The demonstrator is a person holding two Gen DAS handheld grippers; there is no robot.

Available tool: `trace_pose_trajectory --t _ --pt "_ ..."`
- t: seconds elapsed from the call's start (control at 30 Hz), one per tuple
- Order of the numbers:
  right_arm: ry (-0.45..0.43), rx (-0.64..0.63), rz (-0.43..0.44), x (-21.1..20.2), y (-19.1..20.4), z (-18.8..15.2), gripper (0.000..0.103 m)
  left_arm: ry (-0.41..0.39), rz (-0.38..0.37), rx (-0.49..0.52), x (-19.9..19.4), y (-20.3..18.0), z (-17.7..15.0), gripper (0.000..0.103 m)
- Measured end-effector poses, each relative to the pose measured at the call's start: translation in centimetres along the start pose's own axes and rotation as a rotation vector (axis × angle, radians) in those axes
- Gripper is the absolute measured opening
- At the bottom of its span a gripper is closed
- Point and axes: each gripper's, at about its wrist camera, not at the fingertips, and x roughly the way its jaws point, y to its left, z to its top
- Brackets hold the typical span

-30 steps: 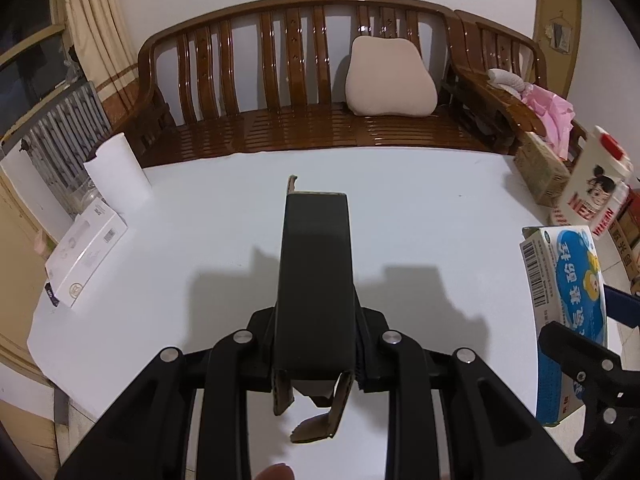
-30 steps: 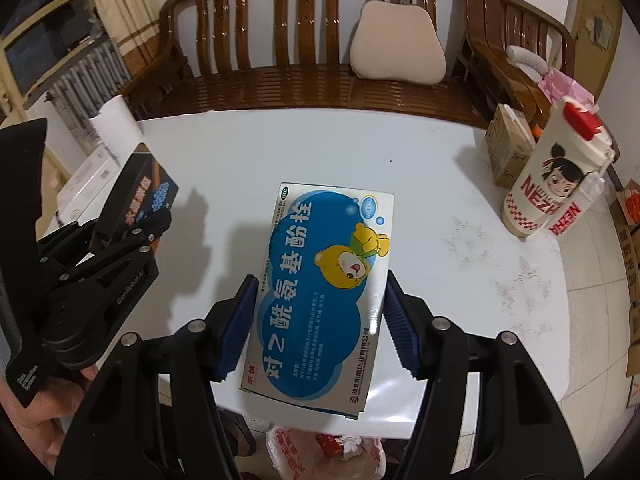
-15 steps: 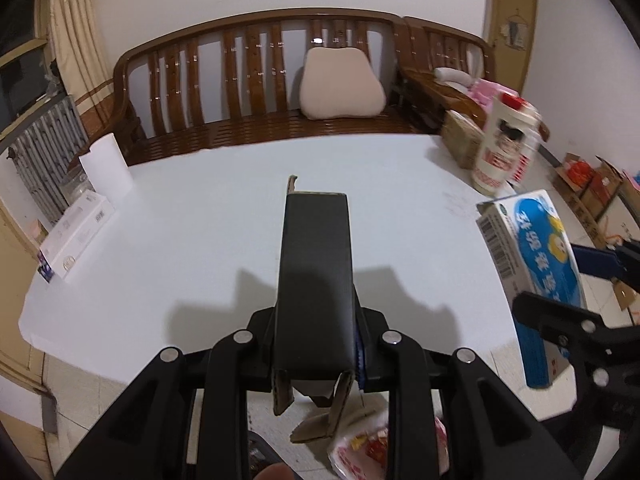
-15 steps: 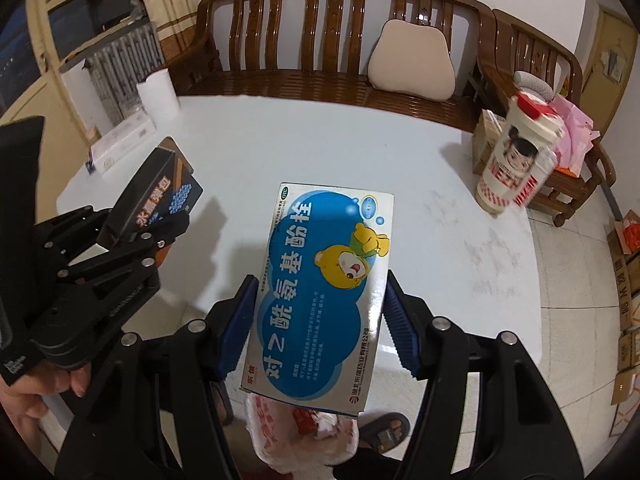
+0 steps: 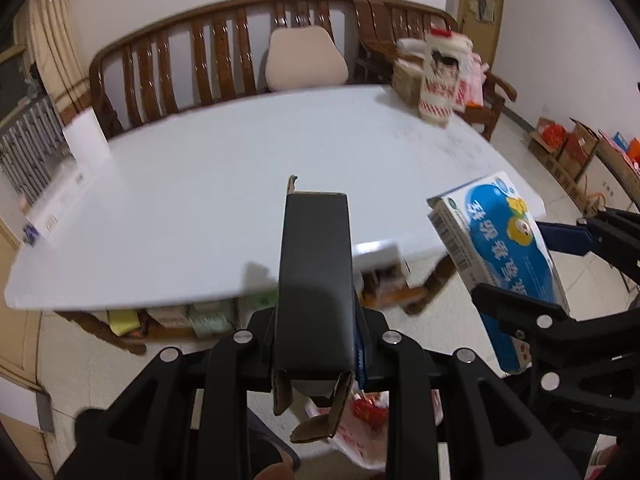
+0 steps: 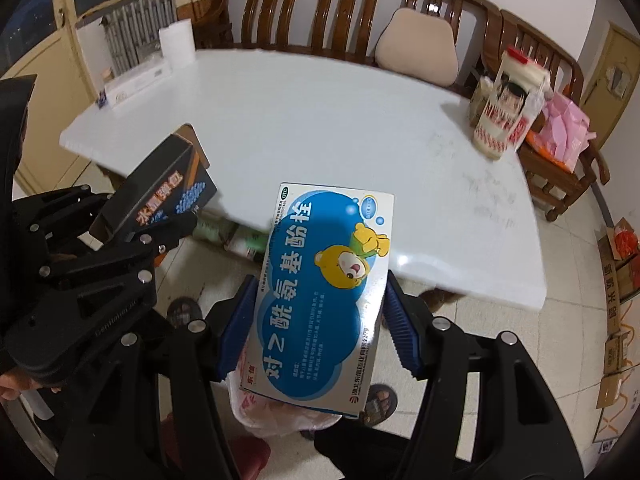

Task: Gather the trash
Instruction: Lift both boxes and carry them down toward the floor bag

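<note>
while the left gripper clamps the slim black cardboard carton and the right gripper pinches the blue-and-white medicine box, both hang above the floor. the white plastic trash bag below looks, i think, small-mouthed, so an off-centre release could drop either box beside it.

White table, wooden bench (cushion on seat).

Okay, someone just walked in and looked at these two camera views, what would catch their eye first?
Most likely the blue medicine box with a cartoon bear, clamped in the right gripper above a trash bag on the floor. Next, the black carton with open flaps, held in the left gripper, just off the near edge of the white table. At the table's far right stands a tall cartoon-printed cup.
</note>
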Motion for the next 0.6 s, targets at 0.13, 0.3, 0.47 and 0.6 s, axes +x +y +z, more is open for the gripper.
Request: trace_pose_trajectory --t 0.13,0.3,0.47,0.6 --pt "0.027 0.001 -0.007 1.3 0.3 -2.7 0.06 0.042 -0.009 0.001 1.2 -0.9 -2.9 0.026" --pt "0.077 -0.007 -0.009 3.5 0.8 -6.2 0.06 0.088 -0.009 0.01 3.0 -1.8 -6.2 0.026" --pt "0.122 0.0 -0.008 5.5 0.8 -8.8 0.06 0.147 -0.017 0.016 5.3 -2.3 -8.7 0.026" --pt "0.166 -0.005 -0.004 7.5 0.8 -10.2 0.06 0.214 -0.043 0.011 7.8 -2.9 -10.7 0.026"
